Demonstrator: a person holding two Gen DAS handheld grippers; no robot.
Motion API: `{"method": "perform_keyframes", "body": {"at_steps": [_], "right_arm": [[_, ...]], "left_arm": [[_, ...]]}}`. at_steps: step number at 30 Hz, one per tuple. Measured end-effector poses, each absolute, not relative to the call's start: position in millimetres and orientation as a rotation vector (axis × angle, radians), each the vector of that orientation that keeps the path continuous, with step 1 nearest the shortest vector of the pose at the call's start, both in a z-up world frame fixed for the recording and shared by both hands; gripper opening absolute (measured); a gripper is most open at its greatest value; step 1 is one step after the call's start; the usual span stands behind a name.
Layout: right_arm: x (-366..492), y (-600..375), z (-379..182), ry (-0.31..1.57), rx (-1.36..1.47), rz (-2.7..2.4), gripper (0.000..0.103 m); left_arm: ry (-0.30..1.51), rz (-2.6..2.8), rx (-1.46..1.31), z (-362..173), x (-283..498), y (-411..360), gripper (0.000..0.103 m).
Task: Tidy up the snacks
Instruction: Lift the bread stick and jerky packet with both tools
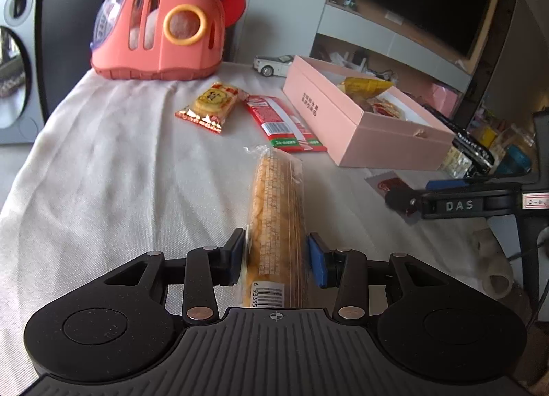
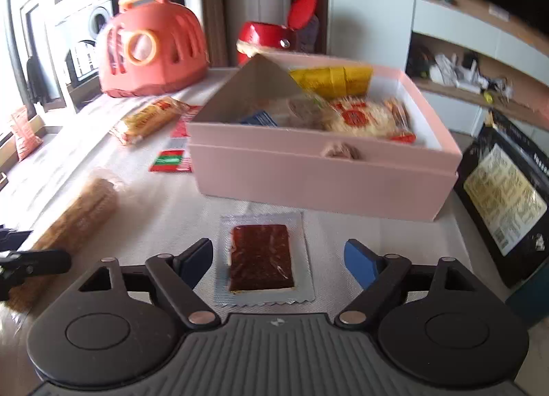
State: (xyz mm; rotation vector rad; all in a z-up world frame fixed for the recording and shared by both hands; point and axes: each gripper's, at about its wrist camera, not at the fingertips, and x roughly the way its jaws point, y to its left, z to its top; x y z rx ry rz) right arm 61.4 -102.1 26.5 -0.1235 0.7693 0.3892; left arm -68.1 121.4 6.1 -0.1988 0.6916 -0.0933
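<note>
Two tongs: left [image 1: 276,255] nearly clamped on cracker roll [image 1: 276,204], brittle, grip mid-body; right [image 2: 278,260] apart over jerky pack [image 2: 262,259], floppy.

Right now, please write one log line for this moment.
left gripper: around cracker sleeve, not shut | right gripper: open, straddling jerky packet | pink box: open

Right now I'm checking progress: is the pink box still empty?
No, the pink box already holds several snacks, among them a yellow packet and a red-and-white packet.
</note>
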Motion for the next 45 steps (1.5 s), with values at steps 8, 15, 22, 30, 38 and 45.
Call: {"method": "perform_keyframes", "body": {"at_steps": [8,15,22,30,38,45], "right_arm": [[53,-98,20,0.756,-0.164,0.438,0.094],[55,-96,23,0.752,-0.162,0.485,0.078],[26,-97,29,0.738,-0.297,0.588,0.061],[18,-139,29,0.675,-0.469,0.342,0.082],[43,-148,34,0.864,0.032,0.304,0.082],[56,-98,25,0.839,-0.031,0.132,0.088]], "left_arm": [[0.675,-0.083,-0.218,5,-71,123,0.043],[0.669,-0.084,-0.228,4,-71,123,0.043],[0.665,-0.089,-0.252,4,-72,127,0.043],[0.662,-0.098,-0.297,3,-72,133,0.043],[0.652,-0.109,-0.346,1,-74,139,0.043],[0.648,-0.116,-0.37,0,-75,142,0.042]]}}
